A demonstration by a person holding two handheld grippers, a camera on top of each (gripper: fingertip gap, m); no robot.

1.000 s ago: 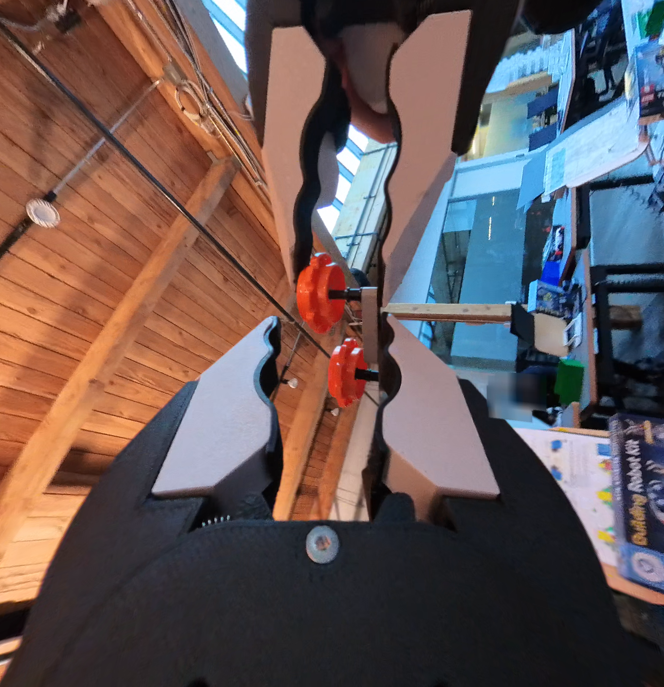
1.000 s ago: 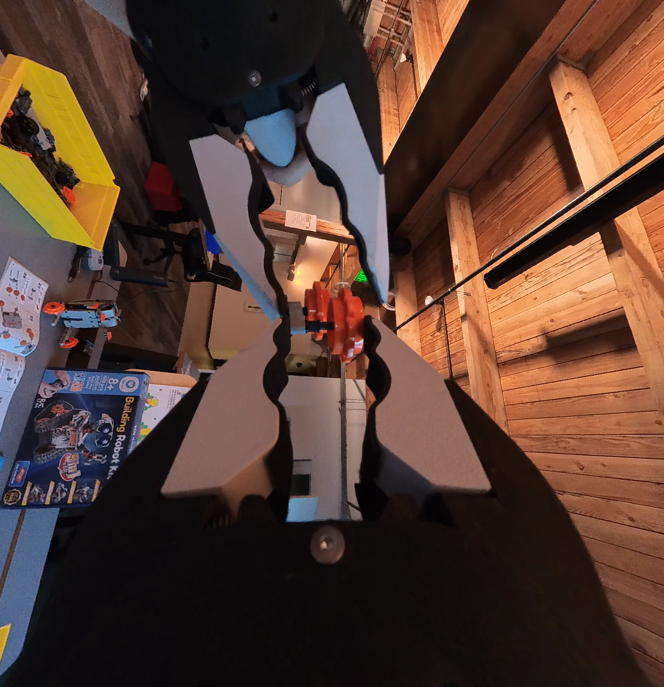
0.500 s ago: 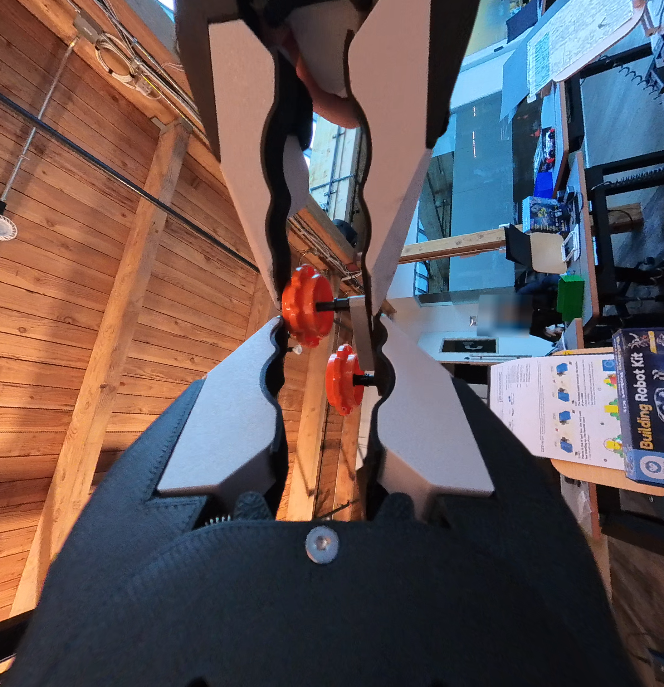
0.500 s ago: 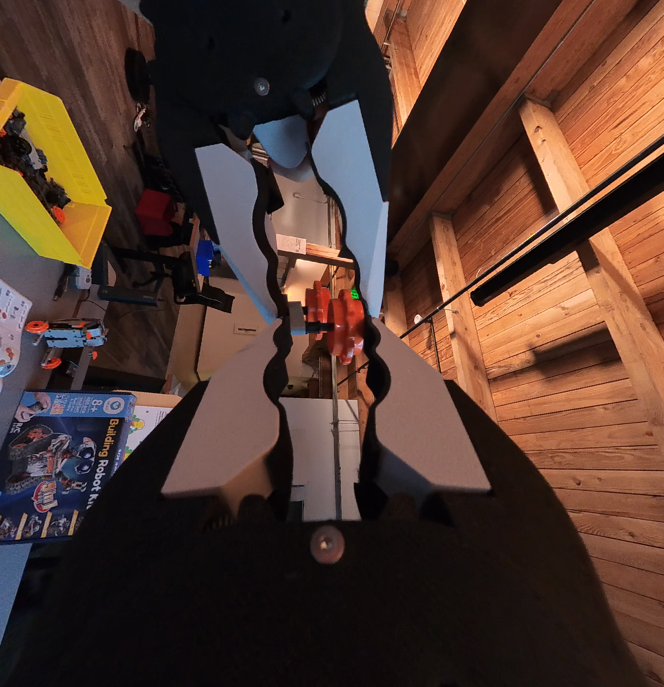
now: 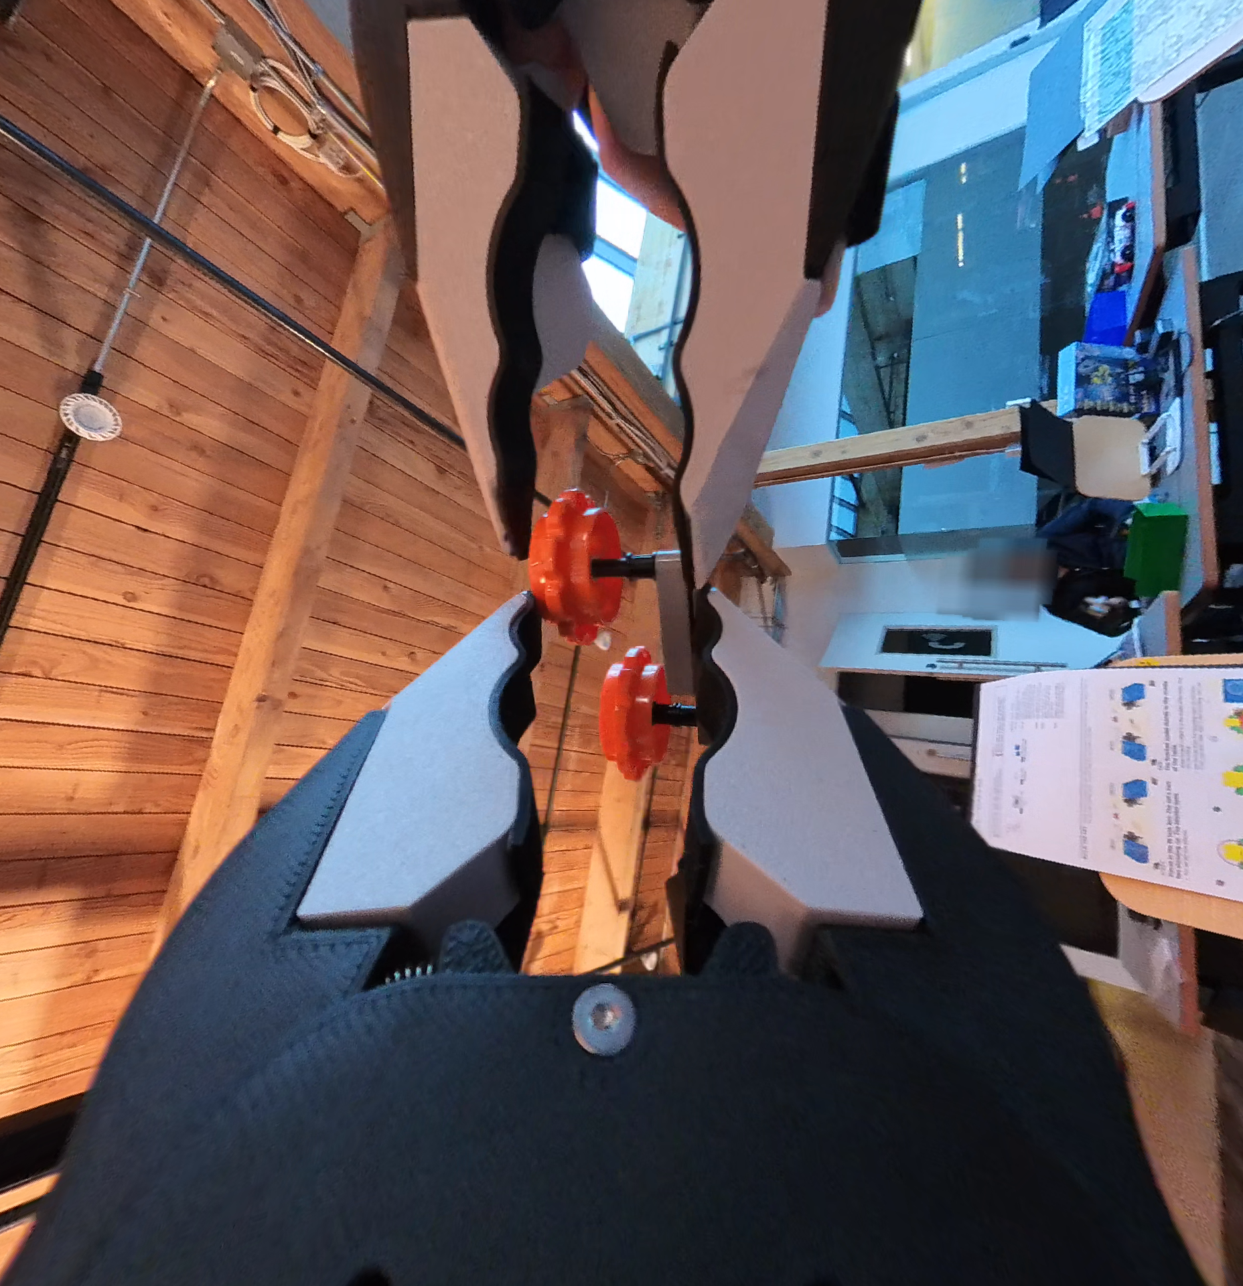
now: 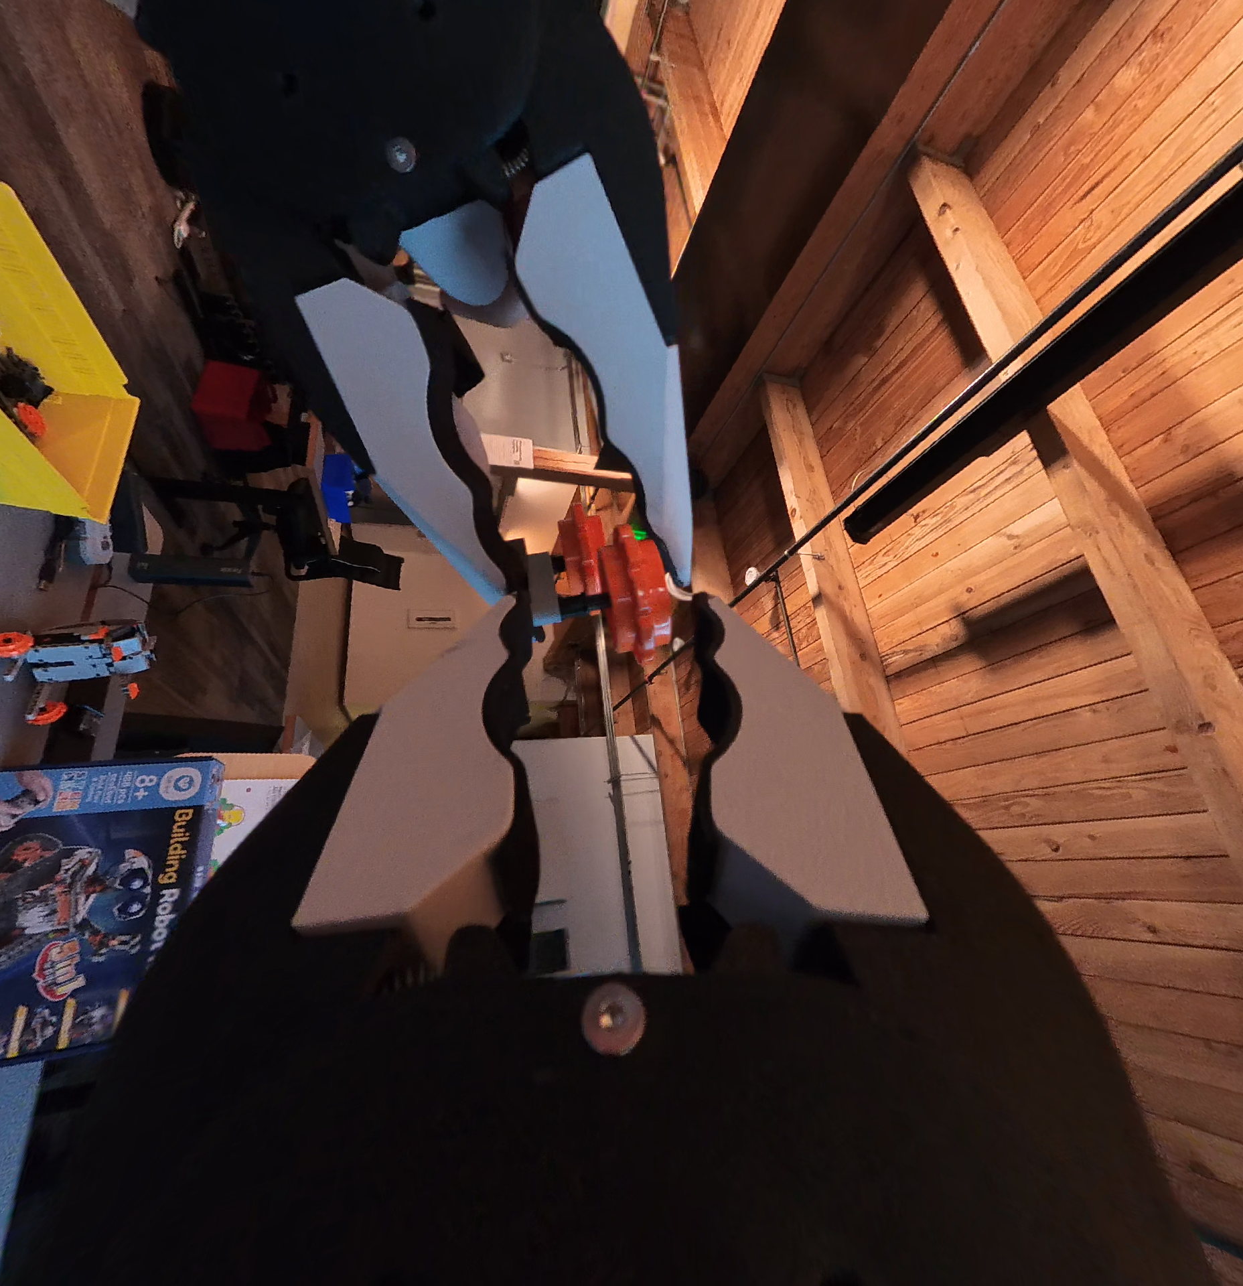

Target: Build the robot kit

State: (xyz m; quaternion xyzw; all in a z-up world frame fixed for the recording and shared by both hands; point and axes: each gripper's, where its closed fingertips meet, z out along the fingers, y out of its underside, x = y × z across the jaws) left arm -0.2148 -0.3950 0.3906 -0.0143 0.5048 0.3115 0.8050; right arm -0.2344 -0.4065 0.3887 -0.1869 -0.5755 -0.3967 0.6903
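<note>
The two tools met tip to tip around a small grey bar [image 5: 674, 626] bearing two orange gears [image 5: 575, 565] on black axles. The left tool [image 5: 612, 605] and the right tool [image 6: 605, 609] each stood partly parted, their tips touching the piece; firm grip unclear. Right of the bar, an instruction sheet [image 5: 1120, 779] lay on a bench [image 5: 1154, 911].

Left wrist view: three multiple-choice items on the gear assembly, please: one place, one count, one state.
1. Where is the lower orange gear? A between the left gripper's fingers; B on a table; C in a bin.
2. How many orange gears sit on the grey beam? A one; B two; C four.
3. The gear assembly is: A on the floor; B pinched mid-air by both grippers; C boxed.
1 A, it sits in that gap; 2 B, one per black axle; 3 B, the right gripper's tips meet it from above.
</note>
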